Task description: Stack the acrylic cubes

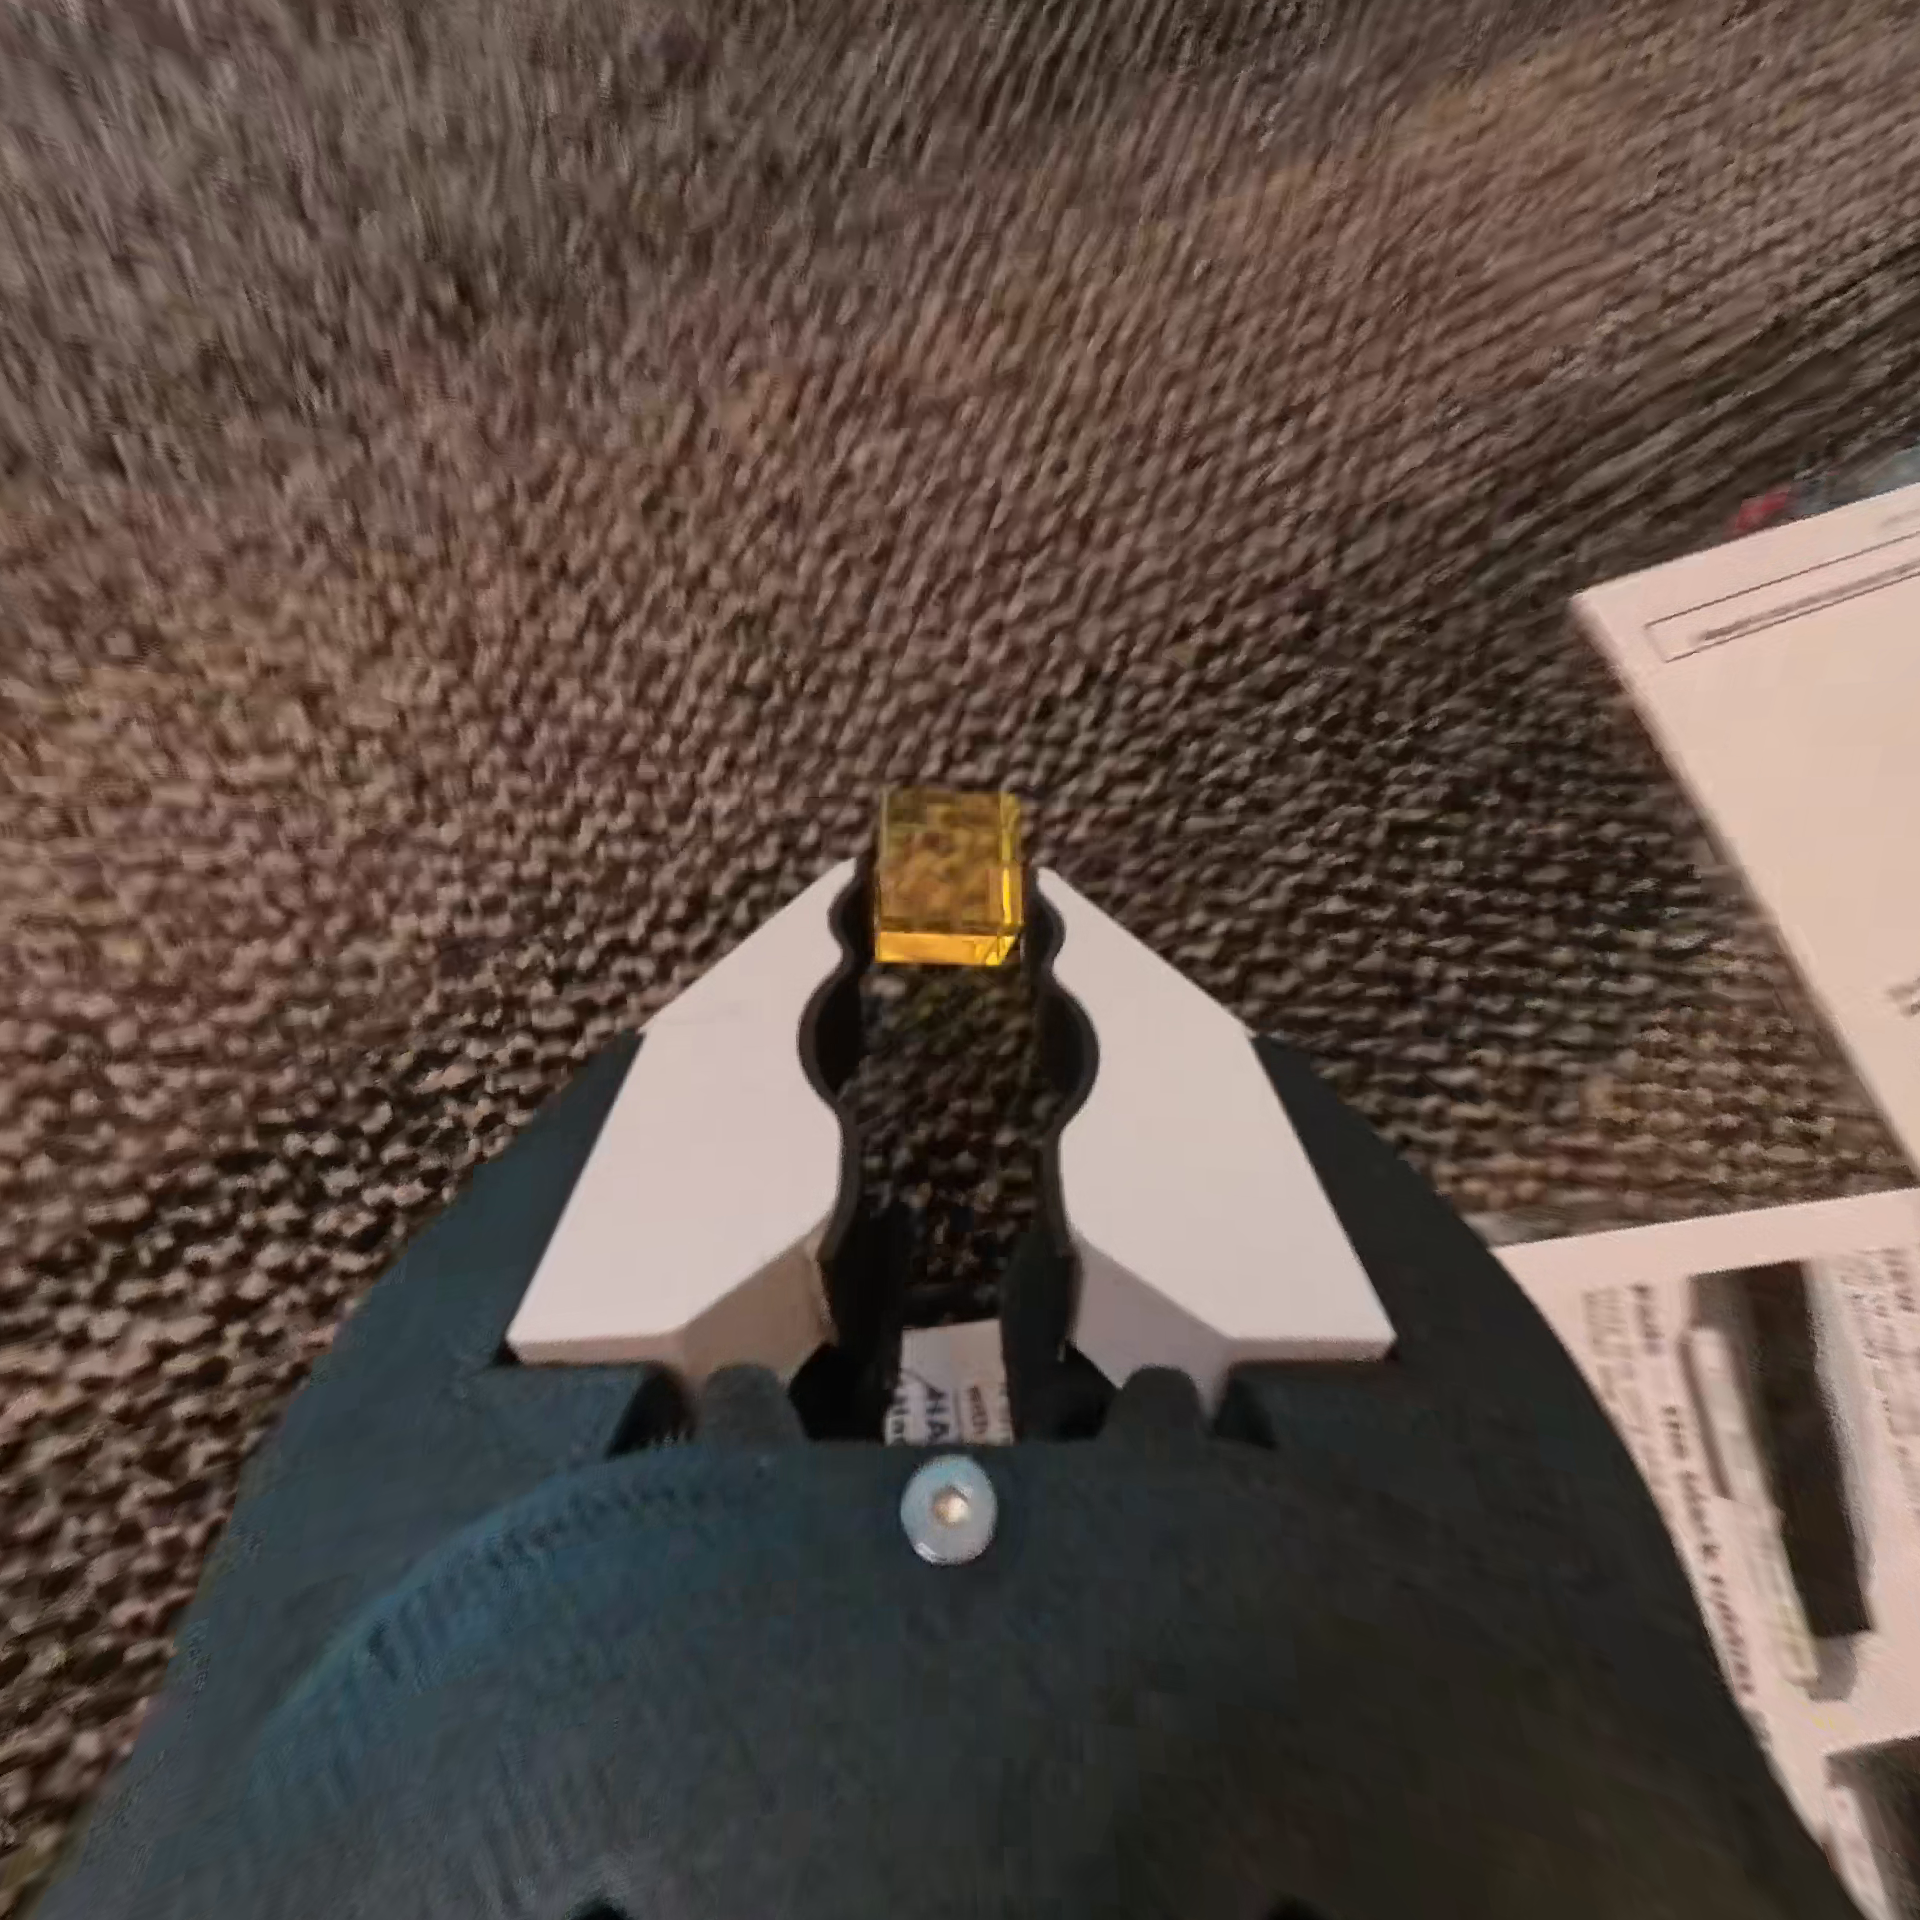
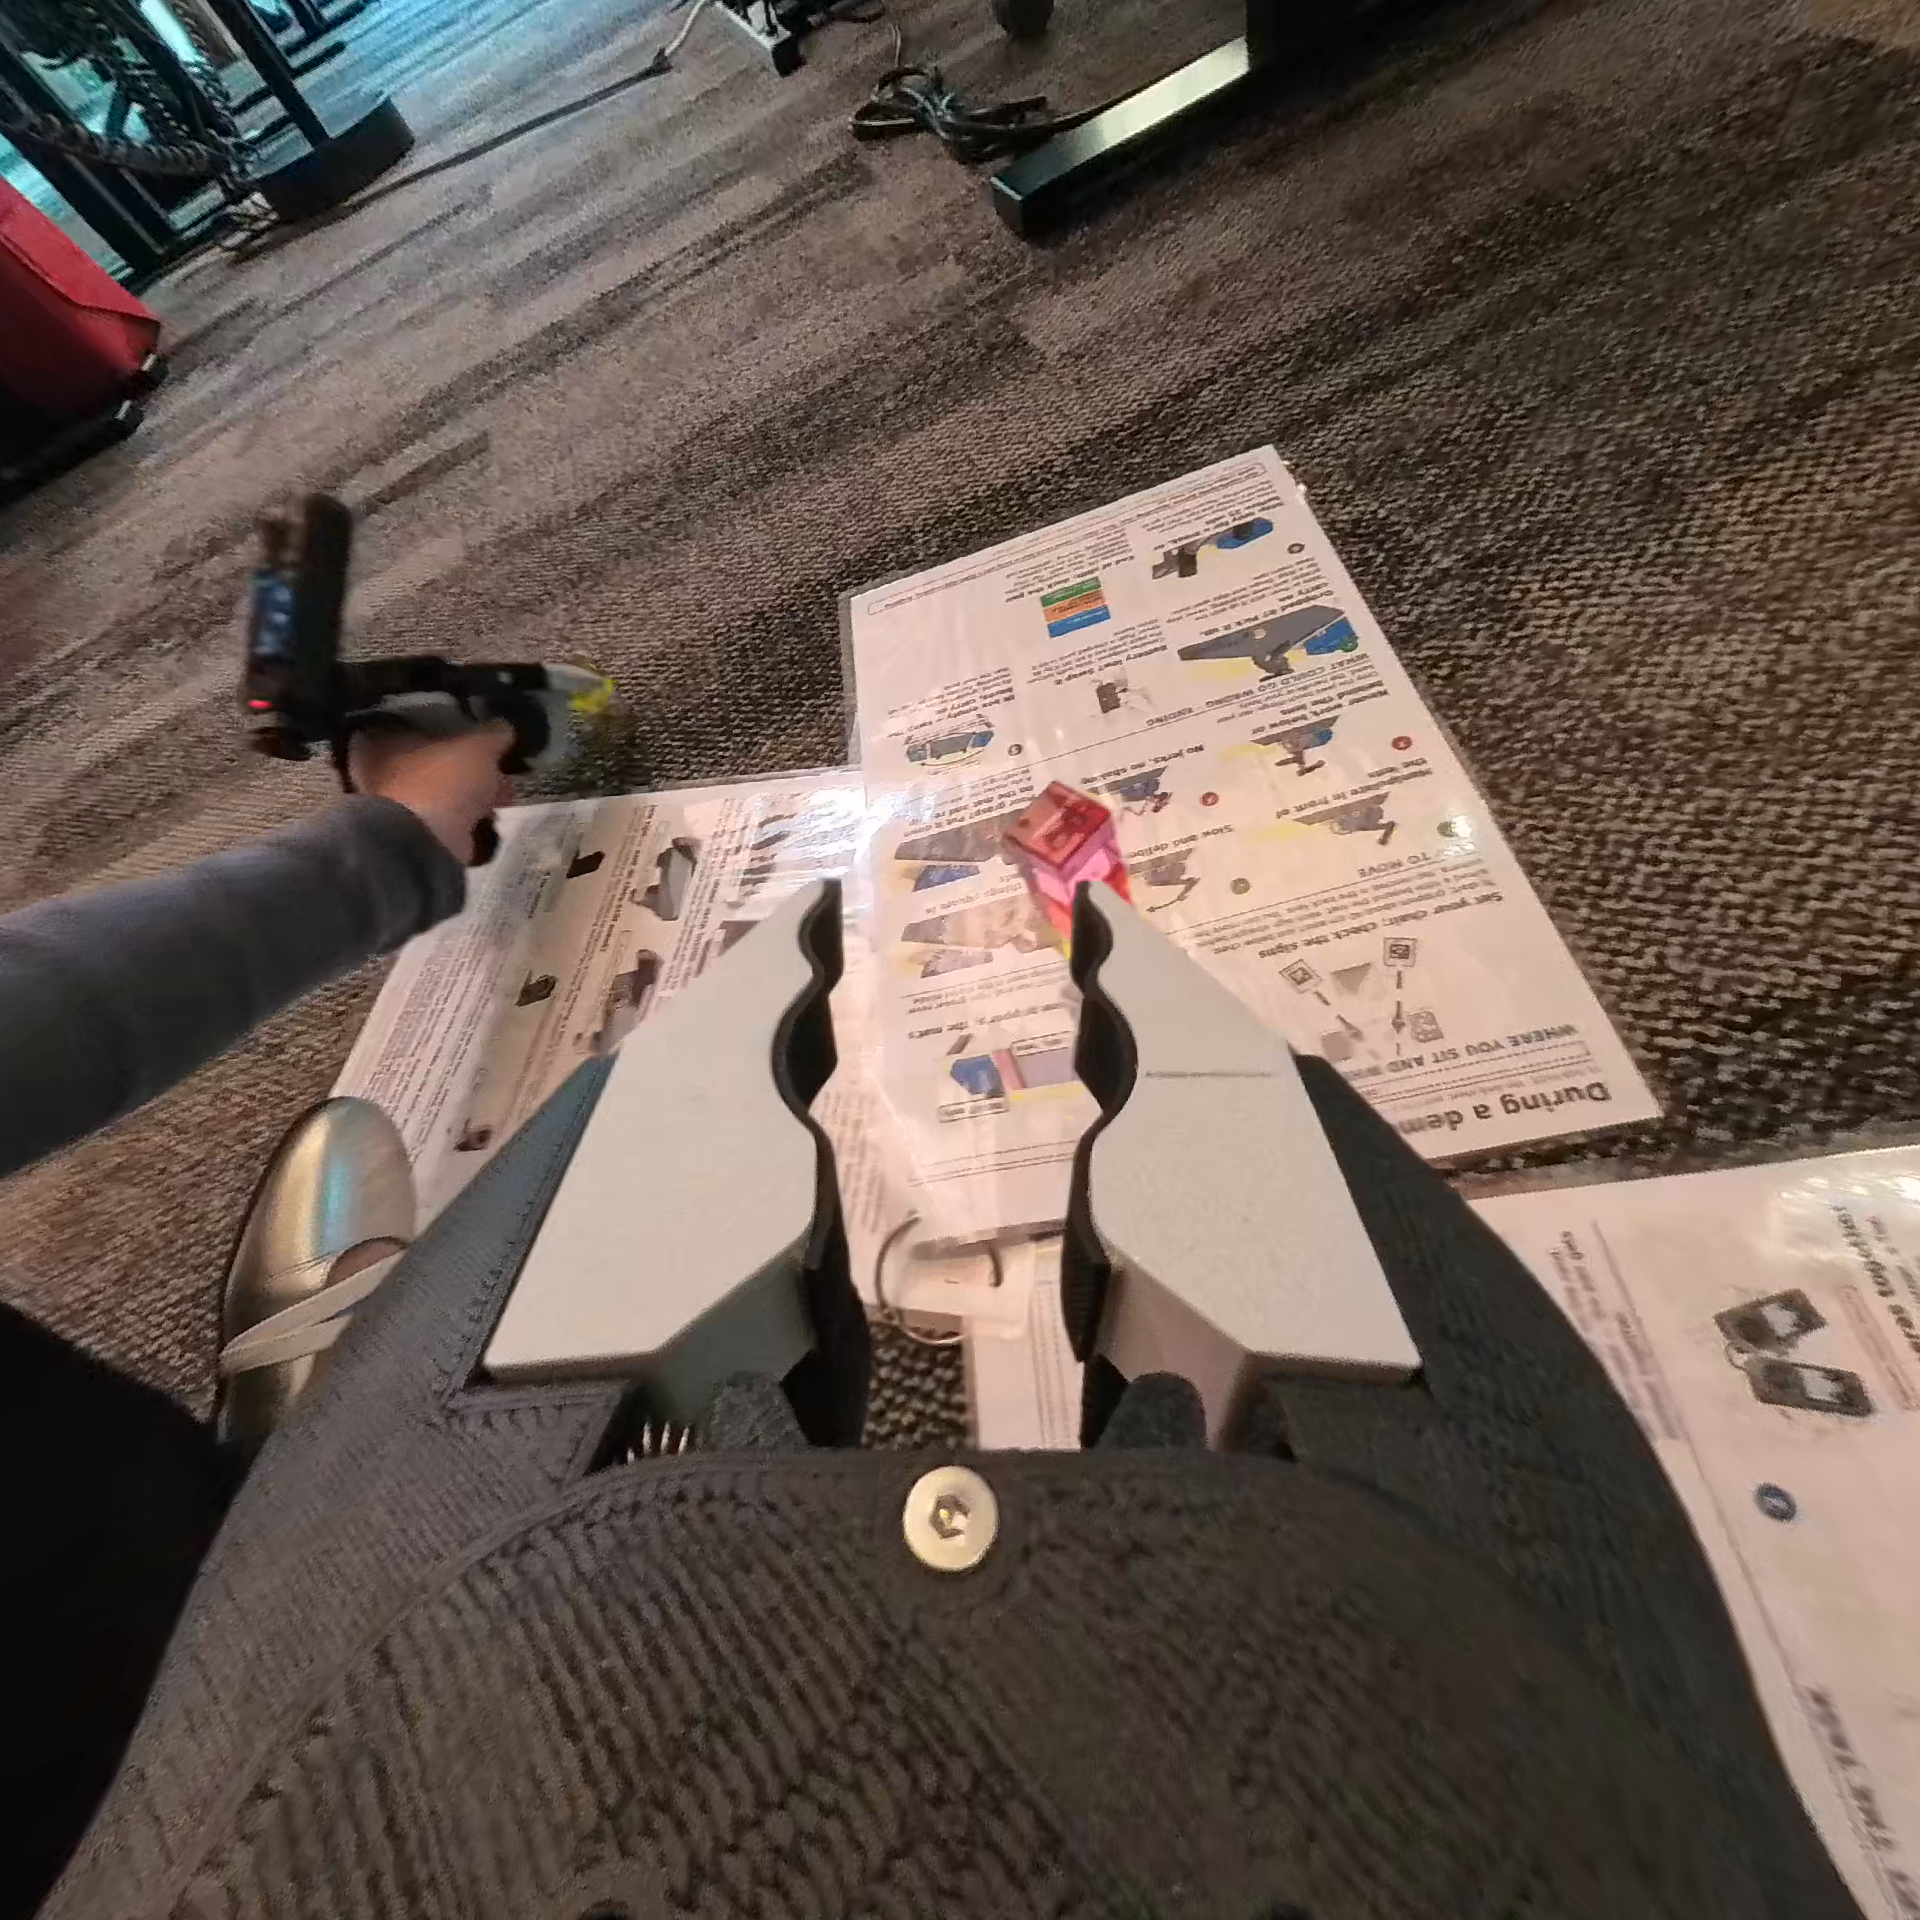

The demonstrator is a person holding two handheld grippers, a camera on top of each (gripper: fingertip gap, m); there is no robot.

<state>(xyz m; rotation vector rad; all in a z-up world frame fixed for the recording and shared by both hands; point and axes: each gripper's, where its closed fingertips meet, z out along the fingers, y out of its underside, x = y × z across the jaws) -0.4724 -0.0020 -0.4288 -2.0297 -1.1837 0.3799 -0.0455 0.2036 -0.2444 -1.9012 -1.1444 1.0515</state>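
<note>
The left tongs [image 1: 948,914] are clenched on a small clear yellow cube [image 1: 945,888], both dark pads pressed to its sides. The cube sits at the very fingertips, its far half poking past them toward 12 o'clock, over brown carpet [image 1: 623,520]. It is see-through, so the carpet's weave shows through its top face; its near face glows a brighter amber. No long axis is apparent. White printed sheets [image 1: 1766,779] lie at 3 to 4 o'clock.

The right tongs [image 2: 951,904] stand spread, gripping nothing. A stack of clear coloured cubes [image 2: 1065,842], red on top and pink below, stands on a laminated sheet [image 2: 1351,831], leaning toward 11 o'clock. It lies just beside the right fingertip [image 2: 1091,914], which hides its lower part.
</note>
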